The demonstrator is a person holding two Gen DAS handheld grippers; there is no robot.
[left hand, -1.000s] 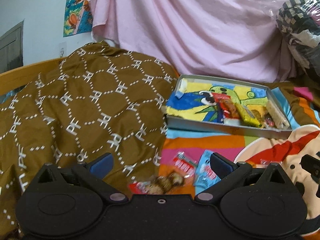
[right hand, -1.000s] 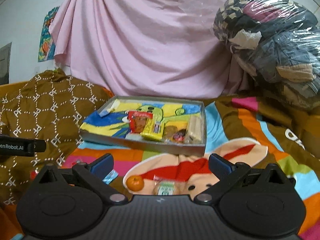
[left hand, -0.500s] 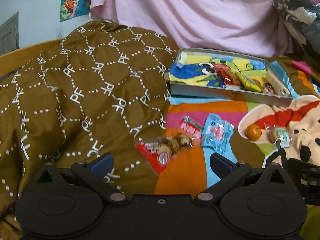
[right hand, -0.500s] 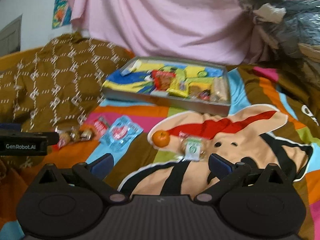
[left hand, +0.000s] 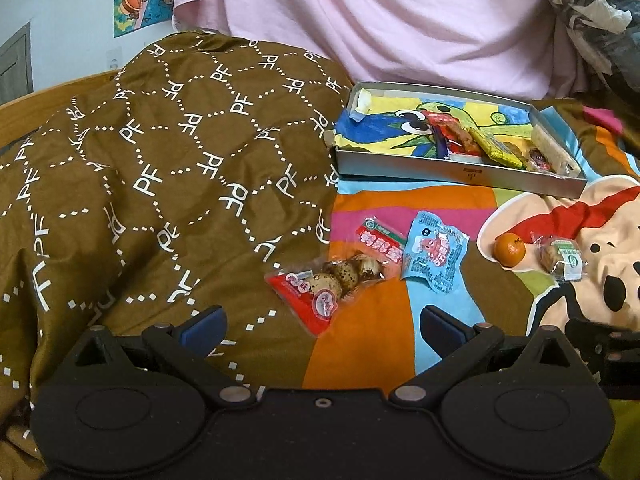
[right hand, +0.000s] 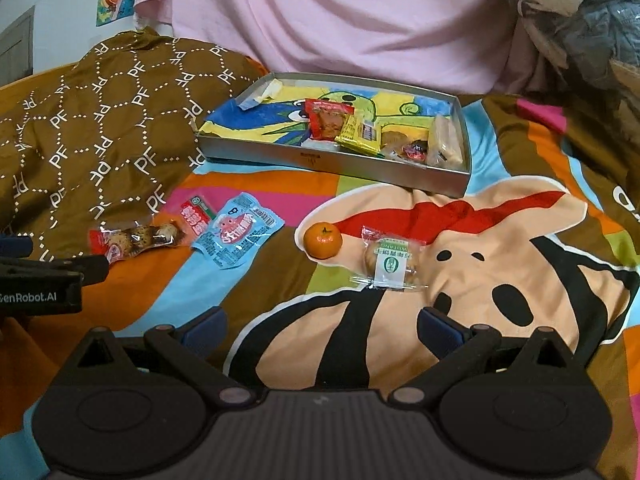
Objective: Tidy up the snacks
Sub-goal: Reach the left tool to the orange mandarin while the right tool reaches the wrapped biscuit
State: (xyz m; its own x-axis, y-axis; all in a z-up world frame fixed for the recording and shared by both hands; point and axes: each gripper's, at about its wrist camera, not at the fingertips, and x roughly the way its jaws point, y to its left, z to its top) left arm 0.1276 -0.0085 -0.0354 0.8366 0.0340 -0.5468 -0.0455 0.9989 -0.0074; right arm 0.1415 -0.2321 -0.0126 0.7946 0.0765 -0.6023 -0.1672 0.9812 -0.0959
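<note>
We hold both claws, left claw (left hand: 320,320) and right claw (right hand: 320,322), spread wide and empty above the bed, since five loose snacks at mid-frame, orange (right hand: 322,240) included, await the tray (right hand: 332,164) above them.

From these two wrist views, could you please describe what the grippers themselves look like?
Both grippers, left gripper and right gripper, are matte black with round discs, triangular cut-outs, silver pivot pins and blue-padded fingertips. The left's side reads "GenRobot.AI" in white. No sleeves or cables show.

Tray (right hand: 332,164) behind, mandarin (right hand: 322,240) left of wrapped cake (right hand: 390,262), packets (right hand: 236,234) further left
</note>
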